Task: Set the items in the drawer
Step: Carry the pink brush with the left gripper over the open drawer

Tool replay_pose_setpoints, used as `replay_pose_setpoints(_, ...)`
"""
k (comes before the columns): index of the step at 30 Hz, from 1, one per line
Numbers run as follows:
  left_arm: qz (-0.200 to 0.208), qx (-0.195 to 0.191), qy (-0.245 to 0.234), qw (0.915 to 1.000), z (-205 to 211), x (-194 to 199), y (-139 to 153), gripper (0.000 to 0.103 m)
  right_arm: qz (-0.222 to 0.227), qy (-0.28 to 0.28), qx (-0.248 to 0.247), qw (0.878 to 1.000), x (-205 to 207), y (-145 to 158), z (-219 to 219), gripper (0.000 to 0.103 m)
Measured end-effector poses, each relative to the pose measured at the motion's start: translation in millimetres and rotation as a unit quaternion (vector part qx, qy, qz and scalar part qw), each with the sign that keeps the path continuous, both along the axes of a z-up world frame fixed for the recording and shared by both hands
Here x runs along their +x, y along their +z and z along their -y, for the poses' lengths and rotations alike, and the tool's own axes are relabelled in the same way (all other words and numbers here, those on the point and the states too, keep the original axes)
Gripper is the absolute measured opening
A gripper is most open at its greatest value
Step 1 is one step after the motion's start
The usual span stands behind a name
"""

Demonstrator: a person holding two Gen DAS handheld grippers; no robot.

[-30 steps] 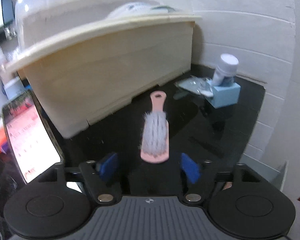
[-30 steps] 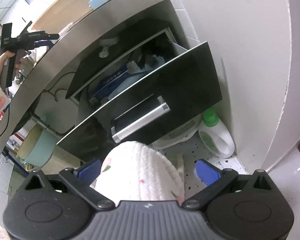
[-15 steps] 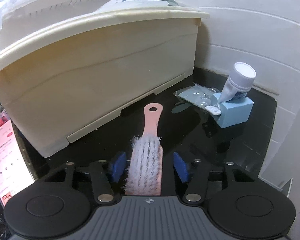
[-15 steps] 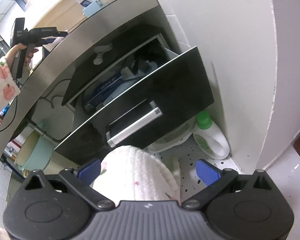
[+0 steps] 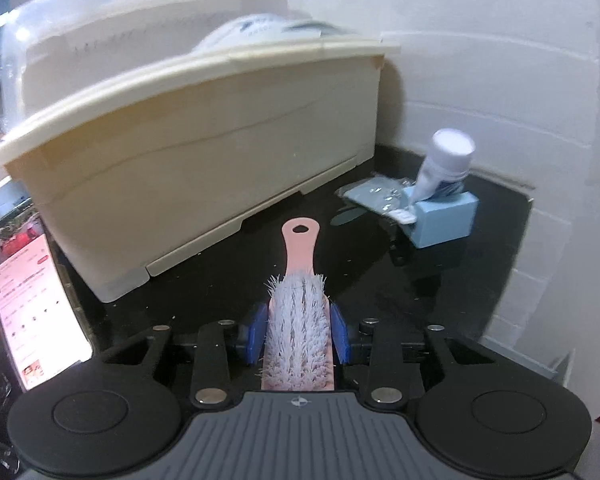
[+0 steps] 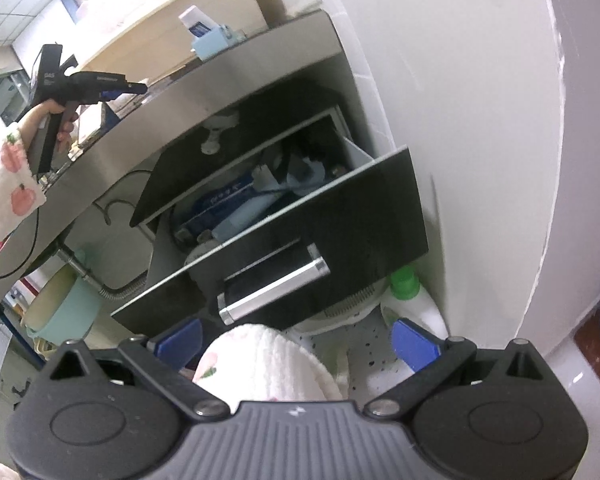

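"DAS" on the black handheld device [image 6: 46, 76].

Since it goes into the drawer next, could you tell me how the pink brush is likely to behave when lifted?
The pink brush looks like rigid plastic, so probably stiff and light. The left gripper pinches only its bristled head, so the handle may droop slightly. Flat-backed, it shouldn't roll.
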State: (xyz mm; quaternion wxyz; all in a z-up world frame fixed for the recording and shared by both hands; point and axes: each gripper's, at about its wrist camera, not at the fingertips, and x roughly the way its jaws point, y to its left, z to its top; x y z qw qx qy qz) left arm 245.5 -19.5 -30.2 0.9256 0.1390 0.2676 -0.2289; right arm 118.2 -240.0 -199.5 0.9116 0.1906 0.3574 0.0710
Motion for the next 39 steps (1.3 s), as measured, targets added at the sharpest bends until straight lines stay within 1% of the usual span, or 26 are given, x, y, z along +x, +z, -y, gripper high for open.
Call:
replay_pose_setpoints(4,0.014,-0.018,-0.004,0.9997,-15.7,-23.5,12.0,0.034,0.014,0.006,-0.016,1.0,1.0,11.3,-2.2,0.102)
replay_pose_setpoints(8,0.012,-0.042,-0.008,0.999,-33.3,-44.9,18.2,0.034,0.024,0.02,-0.029,0.999,3.9,18.4,-7.1,0.102)
replay_pose_setpoints(11,0.014,-0.048,-0.012,0.9987,-41.6,-64.1,22.6,0.034,0.029,0.029,-0.031,0.999,5.7,21.4,-10.9,0.102)
replay_pose_setpoints(14,0.021,-0.048,-0.026,0.9983,-47.0,-87.8,29.5,0.034,0.033,0.036,-0.035,0.998,7.1,23.2,-15.7,0.102)
replay_pose_setpoints(20,0.043,-0.061,-0.066,0.995,-48.7,-138.9,48.4,0.034,0.037,0.048,-0.037,0.997,4.7,25.1,-21.1,0.102)
replay_pose_setpoints(25,0.034,-0.046,-0.102,0.9931,-29.6,-157.0,34.8,0.034,0.029,0.05,-0.032,0.998,2.7,21.0,-22.5,0.102)
replay_pose_setpoints(31,0.023,-0.028,-0.145,0.9888,-6.6,-178.6,18.3,0.034,0.025,0.051,-0.027,0.998,2.1,18.4,-24.0,0.102)
replay_pose_setpoints(37,-0.016,0.01,-0.167,0.9858,23.3,-164.2,-36.2,0.034,0.015,0.052,-0.025,0.998,-2.5,15.2,-21.6,0.102)
replay_pose_setpoints(39,-0.039,0.022,-0.171,0.9842,33.8,-152.6,-58.0,0.034,0.009,0.046,-0.022,0.999,-3.6,12.1,-18.8,0.102)
